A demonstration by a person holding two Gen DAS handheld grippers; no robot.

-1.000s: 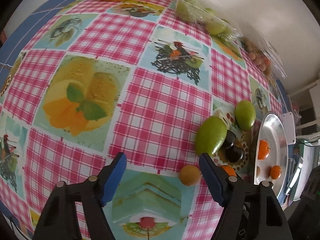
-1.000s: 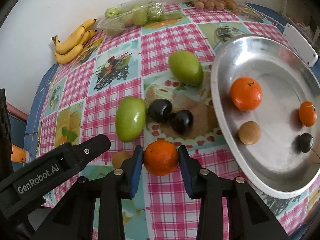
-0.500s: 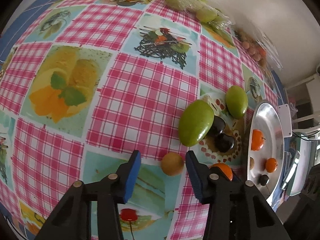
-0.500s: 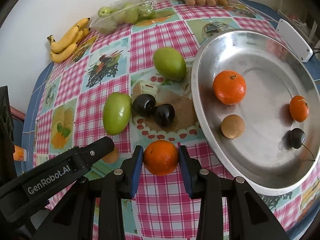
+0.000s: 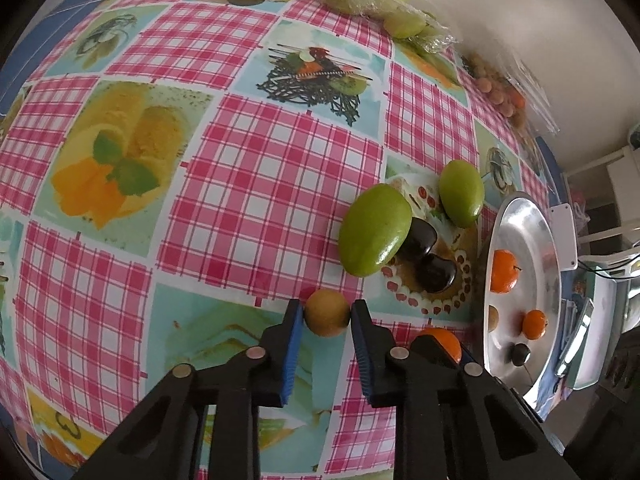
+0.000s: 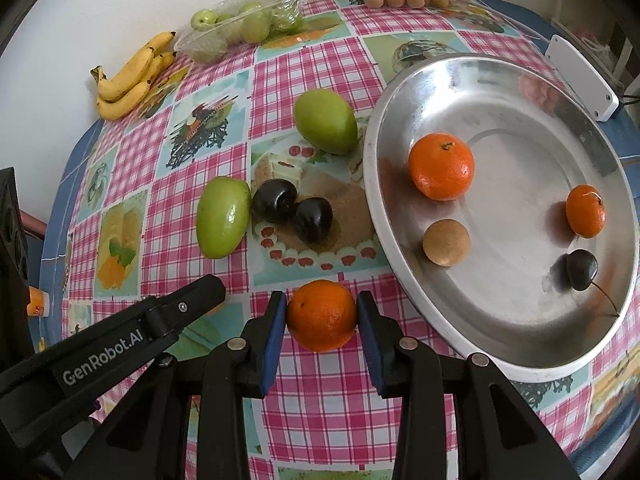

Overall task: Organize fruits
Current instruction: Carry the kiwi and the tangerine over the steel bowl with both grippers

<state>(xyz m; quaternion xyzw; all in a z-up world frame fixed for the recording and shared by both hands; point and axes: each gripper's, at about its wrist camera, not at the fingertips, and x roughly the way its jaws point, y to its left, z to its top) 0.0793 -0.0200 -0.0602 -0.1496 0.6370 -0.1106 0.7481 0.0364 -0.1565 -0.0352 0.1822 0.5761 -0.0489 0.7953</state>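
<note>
Left gripper clamping tan fruit, right gripper clamping orange, both sitting on pink checked tablecloth by white wall. "GenRobot.AI" showing on the left one.

A tablecloth checked in pink and white, with pale blue fruit and dessert picture panels, is noted. Two green mangoes and two near-black plums are recorded. A silver tray carries orange tangerines. Yellow bananas are seen. Black grippers with blue pads are observed.
</note>
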